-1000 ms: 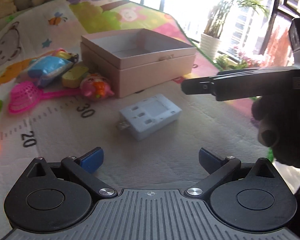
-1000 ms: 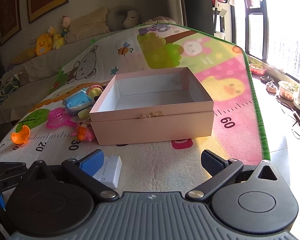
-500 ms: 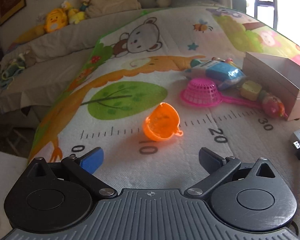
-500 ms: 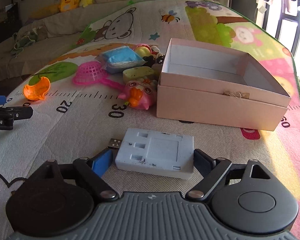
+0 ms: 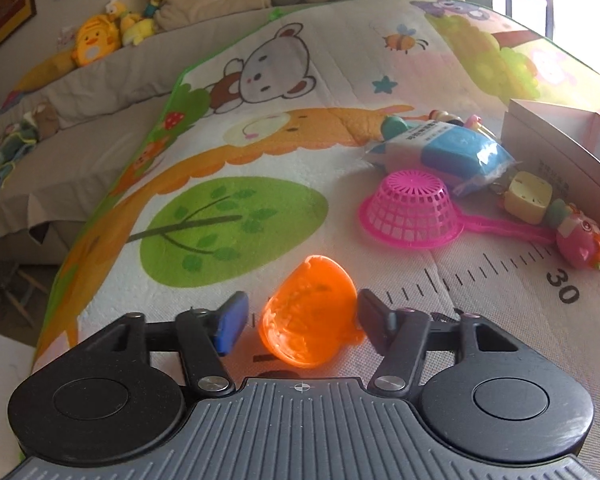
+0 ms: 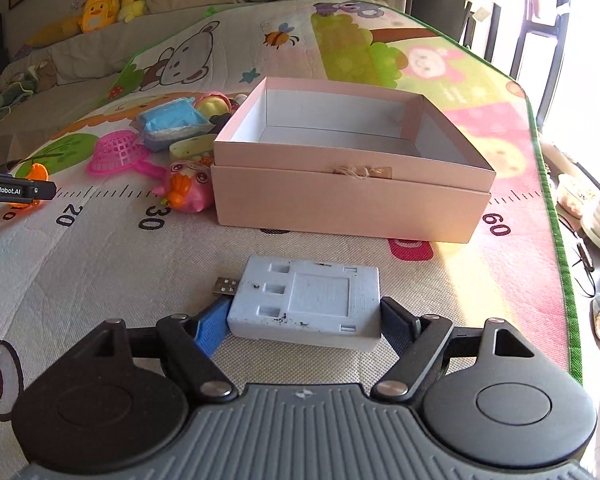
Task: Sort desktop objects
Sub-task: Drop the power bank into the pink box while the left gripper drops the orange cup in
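Right wrist view: a cartoon play mat printed with a ruler scale covers the surface, and on it at 12 o'clock stands an open pink box, its white inside bare. At 10 o'clock from the box lies a huddle of toys: a blue packet, a pink toy strainer upside down, a yellow block and a pink pig toy touching the box's left wall. Nearest the lens, the right tongs are clamped on a grey-blue USB hub, one pad against each short side, its plug pointing to 9 o'clock; whether it rests on the mat or is lifted cannot be told. At the far 9 o'clock edge, a dark finger of the left tongs sits over an orange cup.

Left wrist view: the left tongs stand apart around the orange cup, which lies on its side, mouth toward the lens; the right pad is at its rim, the blue left pad just clear. The strainer lies at 1 o'clock.
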Tool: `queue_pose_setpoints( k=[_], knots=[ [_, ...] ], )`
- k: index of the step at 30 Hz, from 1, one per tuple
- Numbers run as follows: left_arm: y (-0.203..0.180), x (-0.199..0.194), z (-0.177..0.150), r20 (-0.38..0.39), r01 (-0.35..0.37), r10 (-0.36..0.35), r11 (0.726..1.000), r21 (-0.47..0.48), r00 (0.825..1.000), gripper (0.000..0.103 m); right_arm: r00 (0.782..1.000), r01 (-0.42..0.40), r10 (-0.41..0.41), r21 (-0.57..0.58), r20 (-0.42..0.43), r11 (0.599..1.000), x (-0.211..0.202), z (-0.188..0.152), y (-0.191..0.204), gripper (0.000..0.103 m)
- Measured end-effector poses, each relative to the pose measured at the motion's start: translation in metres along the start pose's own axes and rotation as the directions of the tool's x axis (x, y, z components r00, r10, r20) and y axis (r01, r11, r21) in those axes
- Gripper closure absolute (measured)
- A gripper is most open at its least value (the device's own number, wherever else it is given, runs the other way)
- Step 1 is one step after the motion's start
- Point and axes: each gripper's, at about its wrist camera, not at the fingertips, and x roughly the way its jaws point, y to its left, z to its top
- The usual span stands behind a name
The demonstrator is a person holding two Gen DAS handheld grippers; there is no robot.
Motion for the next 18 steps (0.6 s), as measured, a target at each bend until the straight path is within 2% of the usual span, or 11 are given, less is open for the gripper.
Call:
queue_pose_setpoints(
  k=[1,2,5,9,11,15,16,18],
  knots=[
    [-0.001,-0.002,-0.001,0.005,-0.002,0.002,1.0,0.008,1.0,0.043,1.0,-0.001,0.001,-0.004,0.007,1.0,-0.003,0.0,-0.002,0.024],
    [-0.004,-0.005,-0.003,0.008,-0.008,0.008,1.0,0.024,1.0,0.049,1.0,-0.002,0.002,-0.007,0.013,1.0,-0.005,0.0,-0.003,0.024],
    [-0.012,-0.022,-0.007,0.031,0.013,-0.014,0.998,0.057,0.999,0.049,0.999,-0.009,0.01,-0.019,0.041,1.0,-0.021,-0.001,-0.012,0.024],
    [-0.035,-0.068,0.001,0.095,0.126,-0.135,0.987,0.097,0.986,0.049,0.993,-0.008,0.009,-0.007,0.114,1.0,-0.054,0.004,-0.032,0.024],
    [-0.05,-0.087,0.017,0.129,0.212,-0.225,0.971,0.107,0.966,0.049,0.981,0.014,-0.01,-0.018,0.192,1.0,-0.076,0.016,-0.043,0.024],
    [-0.103,-0.107,0.066,0.183,0.388,-0.413,0.908,0.16,0.892,0.049,0.935,0.093,-0.069,-0.053,0.349,0.994,-0.097,0.054,-0.06,0.024],
    [-0.118,-0.105,0.078,0.185,0.409,-0.437,0.896,0.173,0.88,0.049,0.926,0.106,-0.077,-0.058,0.369,0.993,-0.094,0.065,-0.063,0.024],
    [-0.147,-0.095,0.102,0.198,0.421,-0.455,0.887,0.193,0.868,0.049,0.92,0.123,-0.091,-0.061,0.381,0.991,-0.079,0.085,-0.069,0.024]
  ],
)
